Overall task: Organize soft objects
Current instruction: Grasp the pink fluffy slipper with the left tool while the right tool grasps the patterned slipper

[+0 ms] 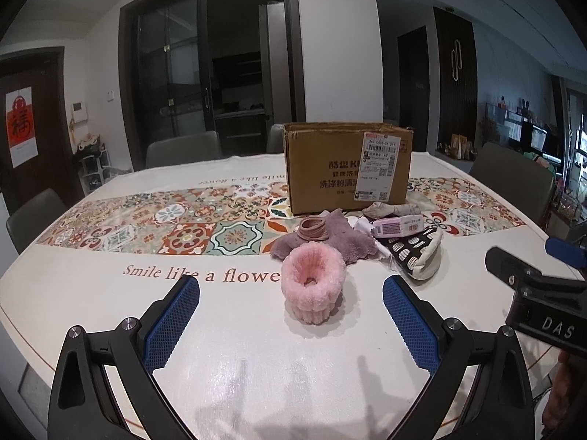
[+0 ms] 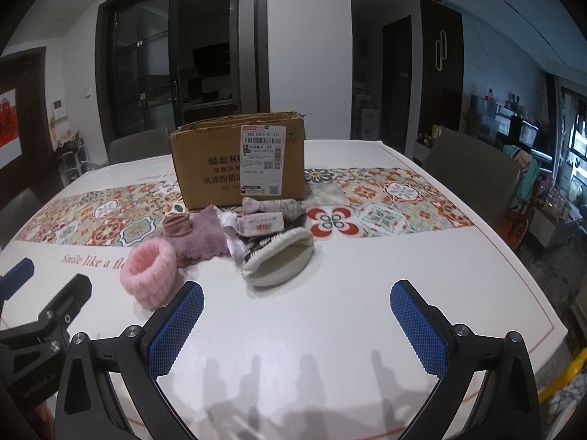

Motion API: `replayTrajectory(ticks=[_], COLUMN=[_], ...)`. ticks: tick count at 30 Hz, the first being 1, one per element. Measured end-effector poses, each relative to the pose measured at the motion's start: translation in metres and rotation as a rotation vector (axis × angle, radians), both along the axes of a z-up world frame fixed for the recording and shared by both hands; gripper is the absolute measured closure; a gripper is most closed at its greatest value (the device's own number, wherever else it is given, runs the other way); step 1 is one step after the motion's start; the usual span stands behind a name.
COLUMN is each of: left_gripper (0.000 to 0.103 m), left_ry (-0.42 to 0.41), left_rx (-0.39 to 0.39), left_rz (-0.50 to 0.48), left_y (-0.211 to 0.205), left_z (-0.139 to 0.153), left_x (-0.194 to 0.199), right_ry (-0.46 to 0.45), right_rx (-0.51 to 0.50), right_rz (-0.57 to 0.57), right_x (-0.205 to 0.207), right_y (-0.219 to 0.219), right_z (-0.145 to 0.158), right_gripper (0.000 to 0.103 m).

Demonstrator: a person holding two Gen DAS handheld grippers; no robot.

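Observation:
A fluffy pink band (image 1: 312, 285) (image 2: 149, 272) stands on the table just ahead of my open, empty left gripper (image 1: 291, 295). Behind it lie a purple fuzzy cloth (image 1: 343, 240) (image 2: 200, 236) with a coil of brown hair ties (image 1: 312, 229) (image 2: 177, 223), a pink-and-white packet (image 1: 398, 226) (image 2: 262, 224), a patterned cream pouch (image 1: 414, 255) (image 2: 275, 258) and a knotted grey cloth (image 1: 390, 208) (image 2: 277, 205). A cardboard box (image 1: 346, 165) (image 2: 238, 163) stands behind the pile. My right gripper (image 2: 296, 302) is open and empty, short of the pouch.
The table (image 1: 256, 348) (image 2: 403, 256) has a white cloth with a tiled floral runner. Grey chairs (image 1: 511, 172) (image 2: 473, 172) stand around it. The right gripper's body (image 1: 539, 300) shows at right in the left view; the left gripper's body (image 2: 40, 326) shows at left in the right view.

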State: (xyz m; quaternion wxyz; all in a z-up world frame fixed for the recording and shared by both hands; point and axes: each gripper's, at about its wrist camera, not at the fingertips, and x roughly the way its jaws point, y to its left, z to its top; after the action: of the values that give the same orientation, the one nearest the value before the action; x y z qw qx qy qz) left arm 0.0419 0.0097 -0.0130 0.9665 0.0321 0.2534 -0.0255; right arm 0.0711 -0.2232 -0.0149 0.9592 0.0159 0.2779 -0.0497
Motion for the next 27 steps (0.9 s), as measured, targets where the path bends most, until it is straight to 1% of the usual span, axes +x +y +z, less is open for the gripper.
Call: replayTrajectory(ticks=[9,11,18,20,24,27], left_gripper=[0.007,0.008,0.012,0.015,0.016,0.019], left_ry=[0.061,0.081,0.148,0.167,0.203,0.224], left_rx=[0.005,0.002,-0.006,-0.007,-0.01,-0.011], left_rz=[-0.006,-0.013,-0.042,-0.048,-0.059,-0.064], left_y=[0.005,0.005,0.001,-0.002,-0.007,-0.009], left_z=[-0.009,-0.013,-0.029,-0.034,-0.043,-0.048], left_x=[0.03,0.036,0.059,0.066,0.08,0.086], right_ry=[0.009,0.024,0.106,0.129,0.165,0.194], right_rx=[0.014,0.015,0.064,0.07,0.094,0.102], right_rz=[0.055,0.066,0.102,0.105,0.108,0.112], right_x=[0.035,0.043,0.074,0.082,0.096,0.106], right_y=[0.012,0.015,0.017,0.017,0.014,0.013], right_z=[0.002,0.0,-0.016,-0.021,-0.03,-0.036], right_gripper=[0.0,0.002,0.012,0.016,0.023,0.028])
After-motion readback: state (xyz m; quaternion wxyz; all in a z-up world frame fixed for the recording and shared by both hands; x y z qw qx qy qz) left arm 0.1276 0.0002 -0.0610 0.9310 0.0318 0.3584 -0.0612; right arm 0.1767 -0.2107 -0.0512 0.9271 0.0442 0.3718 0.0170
